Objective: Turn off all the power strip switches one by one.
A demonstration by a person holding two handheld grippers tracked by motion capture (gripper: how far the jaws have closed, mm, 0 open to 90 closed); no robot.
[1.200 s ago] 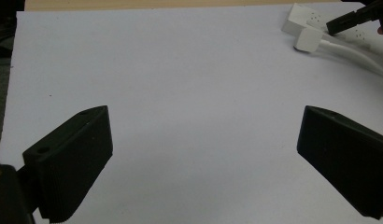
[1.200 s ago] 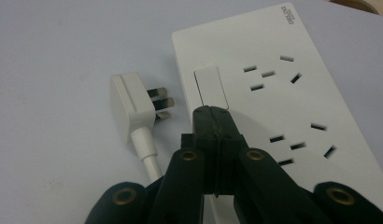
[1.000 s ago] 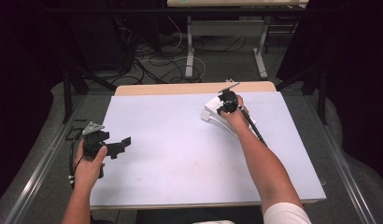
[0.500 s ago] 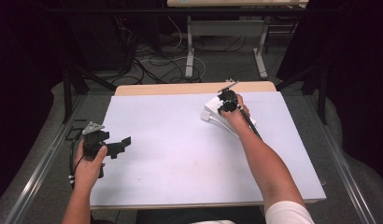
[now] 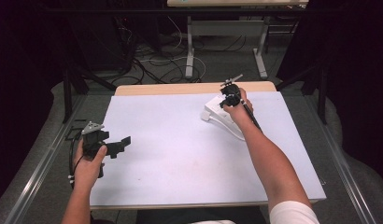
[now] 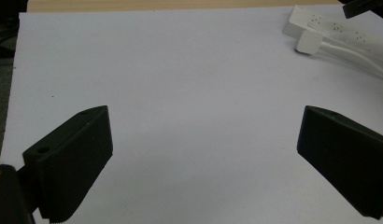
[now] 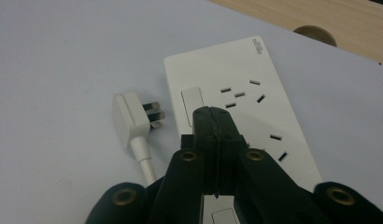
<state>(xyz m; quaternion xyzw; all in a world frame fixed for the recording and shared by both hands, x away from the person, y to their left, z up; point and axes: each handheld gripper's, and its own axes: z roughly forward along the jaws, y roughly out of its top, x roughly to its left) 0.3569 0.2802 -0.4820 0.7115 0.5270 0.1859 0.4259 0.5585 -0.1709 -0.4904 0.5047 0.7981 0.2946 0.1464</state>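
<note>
A white power strip (image 5: 216, 116) lies at the far right of the white table cover, with its own white plug (image 7: 131, 115) unplugged beside it, pins toward the strip. My right gripper (image 7: 213, 115) is shut with nothing between its jaws. Its tips hover over the power strip (image 7: 255, 91) just right of a rocker switch (image 7: 189, 107); I cannot tell whether they touch. In the high view the right gripper (image 5: 229, 95) sits above the strip's far end. My left gripper (image 5: 120, 143) is held near the left edge, jaws wide open and empty, and looks across at the strip (image 6: 329, 28).
A white sheet (image 5: 171, 140) covers the table, and a bare wooden strip (image 5: 180, 88) runs along the far edge, with a round cable hole (image 7: 315, 33). The white cord (image 5: 236, 130) trails under the right forearm. Floor cables and desk legs (image 5: 189, 51) lie beyond the table.
</note>
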